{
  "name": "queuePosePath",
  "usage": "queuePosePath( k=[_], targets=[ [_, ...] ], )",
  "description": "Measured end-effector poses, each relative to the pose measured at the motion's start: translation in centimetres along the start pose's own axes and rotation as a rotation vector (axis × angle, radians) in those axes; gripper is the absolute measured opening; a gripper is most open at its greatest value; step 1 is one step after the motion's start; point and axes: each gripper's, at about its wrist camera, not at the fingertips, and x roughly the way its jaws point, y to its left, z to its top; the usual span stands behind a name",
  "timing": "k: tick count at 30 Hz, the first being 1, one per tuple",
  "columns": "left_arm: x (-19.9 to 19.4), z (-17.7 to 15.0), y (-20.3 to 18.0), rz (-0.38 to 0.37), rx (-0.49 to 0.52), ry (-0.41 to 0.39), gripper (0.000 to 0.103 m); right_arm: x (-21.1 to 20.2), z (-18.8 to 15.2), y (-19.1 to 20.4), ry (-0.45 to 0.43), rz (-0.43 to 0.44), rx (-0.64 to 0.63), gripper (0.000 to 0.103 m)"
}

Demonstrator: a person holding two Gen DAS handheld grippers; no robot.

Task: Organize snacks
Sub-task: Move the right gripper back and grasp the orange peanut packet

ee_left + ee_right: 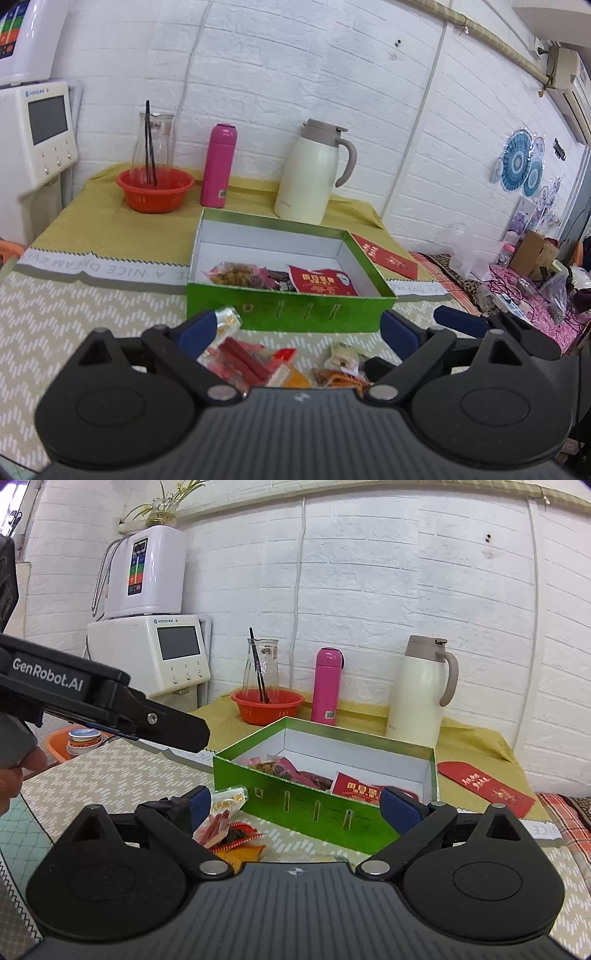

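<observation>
Green open cardboard box (288, 314) on patterned tablecloth (92, 314) holds some snack packets (321, 282) | more wrapped snacks (247, 360) loose before it | left gripper (297, 328) spread, empty | right gripper (306, 808) spread, empty

White brick wall (295, 74); air conditioner (569, 85) possibly, upper right.

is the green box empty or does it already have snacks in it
Not empty. The open green box already holds a few snack packets along its near wall; the rest of its white floor is bare. More snacks lie outside on the mat.
</observation>
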Motion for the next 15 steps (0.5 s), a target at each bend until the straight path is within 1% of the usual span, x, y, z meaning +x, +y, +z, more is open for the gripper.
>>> queuePosePath(
  k=[3,6,10,13,15],
  targets=[
    [-0.8,-2.5,-0.2,-0.007,-0.016,0.016,0.093,-1.6,-1.6,0.1,0.023,-0.006,0.013,0.103],
    [-1.2,-5.0,0.0,-0.018,-0.054,0.042,0.093,-2.6,-3.6,0.4,0.056,-0.024,0.025,0.103],
    [-1.2,-7.9,0.6,-0.011,-0.108,0.082,0.093,-2.9,-5.9,0.4,0.109,-0.024,0.103,0.103],
    [-1.5,-9.2,1.2,-0.014,-0.122,0.102,0.093,-2.2,-6.8,0.3,0.154,-0.021,0.160,0.103],
    [-1.9,-9.4,1.6,-0.006,-0.126,0.100,0.093,-1.7,-6.9,0.4,0.164,-0.018,0.183,0.103]
  ],
)
